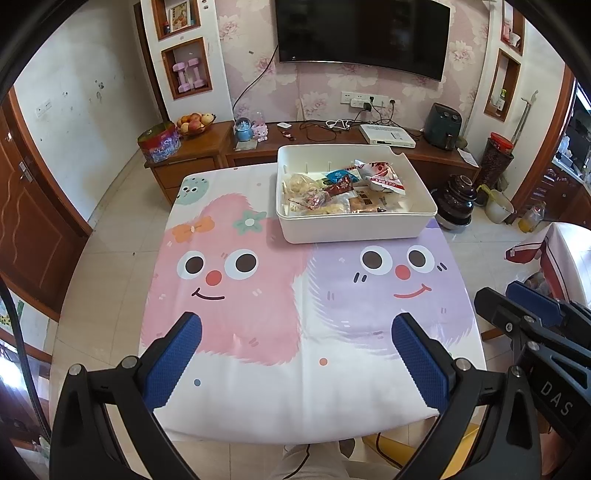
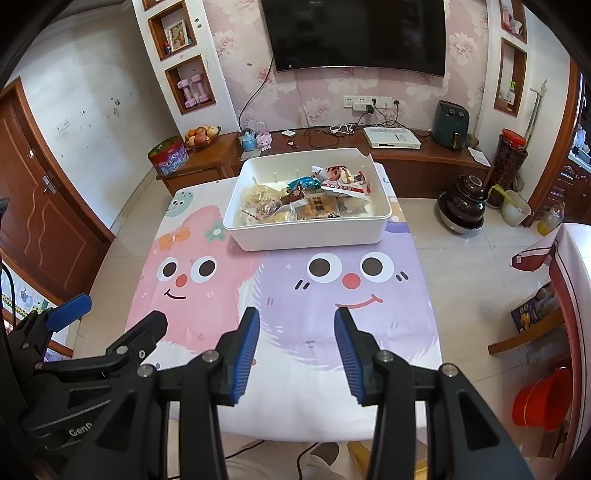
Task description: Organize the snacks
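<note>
A white plastic bin [image 1: 354, 227] stands at the far right part of the table; it also shows in the right wrist view [image 2: 306, 236]. It holds several packaged snacks [image 1: 343, 188], among them a red-and-white bag [image 2: 343, 181]. My left gripper [image 1: 295, 328] is open and empty, held above the near edge of the table. My right gripper [image 2: 297, 325] is open and empty, held above the near part of the table, to the right of the left one. Both are well short of the bin.
The table carries a cloth [image 1: 258, 295] printed with pink and purple cartoon faces. Behind it run a low wooden cabinet [image 1: 332, 144] with a fruit bowl [image 1: 192, 123], cables and a white box, and a wall TV [image 1: 362, 33]. A red bucket [image 2: 543, 402] stands at the right.
</note>
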A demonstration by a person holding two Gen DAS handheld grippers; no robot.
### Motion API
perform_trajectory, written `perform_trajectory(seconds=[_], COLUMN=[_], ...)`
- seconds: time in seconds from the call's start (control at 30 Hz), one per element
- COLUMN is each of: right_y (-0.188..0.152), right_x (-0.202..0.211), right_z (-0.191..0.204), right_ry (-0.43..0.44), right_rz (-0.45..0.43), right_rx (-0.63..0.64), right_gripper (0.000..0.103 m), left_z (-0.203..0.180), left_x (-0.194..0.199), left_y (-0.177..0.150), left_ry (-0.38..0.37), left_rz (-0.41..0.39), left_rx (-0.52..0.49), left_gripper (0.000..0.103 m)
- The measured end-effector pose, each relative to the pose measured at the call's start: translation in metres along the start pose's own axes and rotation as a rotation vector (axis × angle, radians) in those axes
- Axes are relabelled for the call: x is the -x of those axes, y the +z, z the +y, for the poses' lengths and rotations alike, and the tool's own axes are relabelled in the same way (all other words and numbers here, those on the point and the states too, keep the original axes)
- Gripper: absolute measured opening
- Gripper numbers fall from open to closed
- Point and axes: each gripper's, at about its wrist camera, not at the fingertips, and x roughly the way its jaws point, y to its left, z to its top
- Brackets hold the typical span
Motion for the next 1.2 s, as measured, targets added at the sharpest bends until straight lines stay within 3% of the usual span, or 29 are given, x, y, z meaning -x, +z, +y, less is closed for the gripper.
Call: perform_trajectory(seconds=[1.2], right_y=[-0.0089], right_x=[0.0044], right_z=[0.0082], right_ry=[0.006], right_rz=[0.000], right_rx=[0.018], right_gripper=[0.043], left_z=[0.0076], left_x=[-0.0018], left_y=[-0.0063], left_ry=[-0.004], left_rz=[0.014], left_rx=[0.022], left_gripper=[0.102])
